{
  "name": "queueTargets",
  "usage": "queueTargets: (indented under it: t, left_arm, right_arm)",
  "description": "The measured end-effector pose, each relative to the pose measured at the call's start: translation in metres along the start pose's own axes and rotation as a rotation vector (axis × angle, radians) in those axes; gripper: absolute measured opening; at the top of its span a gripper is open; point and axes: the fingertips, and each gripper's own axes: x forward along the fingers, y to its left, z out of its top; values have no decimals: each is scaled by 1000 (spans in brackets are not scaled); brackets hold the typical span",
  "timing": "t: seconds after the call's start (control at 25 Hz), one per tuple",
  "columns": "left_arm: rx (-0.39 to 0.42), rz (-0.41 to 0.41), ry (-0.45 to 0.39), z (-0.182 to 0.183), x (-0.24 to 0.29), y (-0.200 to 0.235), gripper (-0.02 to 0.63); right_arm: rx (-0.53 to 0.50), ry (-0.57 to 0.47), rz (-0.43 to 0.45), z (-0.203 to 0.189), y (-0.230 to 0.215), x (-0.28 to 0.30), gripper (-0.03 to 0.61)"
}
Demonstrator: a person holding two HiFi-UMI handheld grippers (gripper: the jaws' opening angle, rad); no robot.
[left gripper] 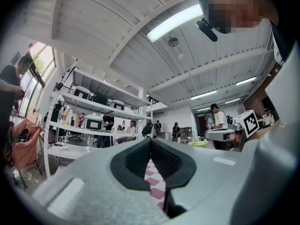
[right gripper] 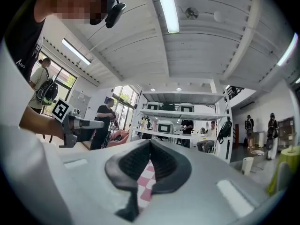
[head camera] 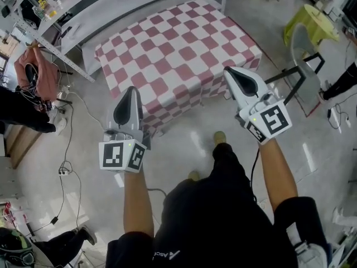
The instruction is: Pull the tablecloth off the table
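We held the left gripper (head camera: 130,91) and right gripper (head camera: 230,73) shut and empty at the near edge of the tablecloth (head camera: 178,49), which lay spread flat. Next we needed to open both and pinch that hem.

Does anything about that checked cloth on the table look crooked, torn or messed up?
Nothing stands out: the checked tablecloth lies smooth and flat, with no visible tear or stain, and its near edge hangs down.
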Motion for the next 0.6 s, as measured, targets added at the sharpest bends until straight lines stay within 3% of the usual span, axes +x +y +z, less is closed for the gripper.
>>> queueTargets:
  t: [0.4,0.6]
  left_arm:
    - [12,208,49,-28,135,30,10]
    - [20,318,120,-58,194,38,9]
  right_arm:
    - [15,29,134,-46,-139,116,0]
    - [55,81,188,-89,-205,164,0]
